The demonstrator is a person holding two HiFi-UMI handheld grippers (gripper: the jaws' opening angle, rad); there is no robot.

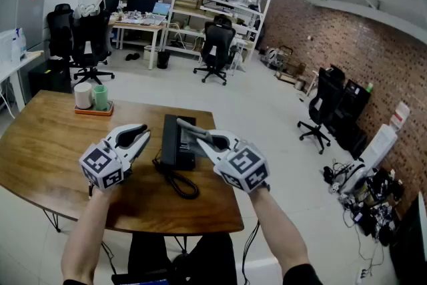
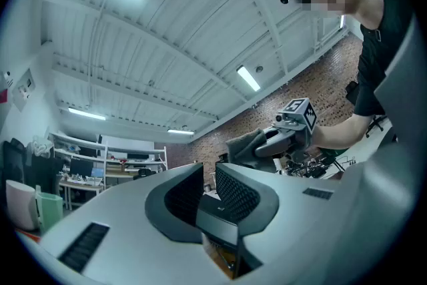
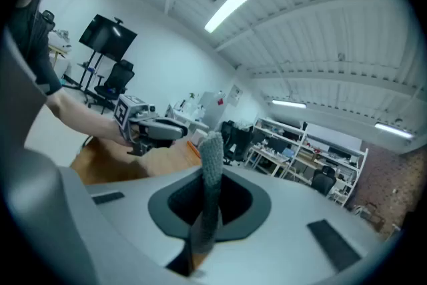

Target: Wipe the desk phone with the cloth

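The black desk phone (image 1: 172,147) lies in the middle of the wooden table (image 1: 47,143), its coiled cord (image 1: 181,185) looped toward the near edge. My right gripper (image 1: 187,129) (image 3: 209,178) is over the phone's right side, shut on a grey cloth (image 3: 212,158) that stands up between its jaws. The cloth (image 2: 244,146) and the right gripper (image 2: 288,137) also show in the left gripper view. My left gripper (image 1: 139,136) (image 2: 209,175) hovers just left of the phone with its jaws together but for a thin slit, holding nothing. It (image 3: 159,131) also appears in the right gripper view.
An orange tray (image 1: 93,111) with a white roll and a green cup sits at the table's far left. Black office chairs (image 1: 217,50) and shelving (image 1: 200,7) stand behind on the open floor. The table's near edge (image 1: 173,229) is close to my arms.
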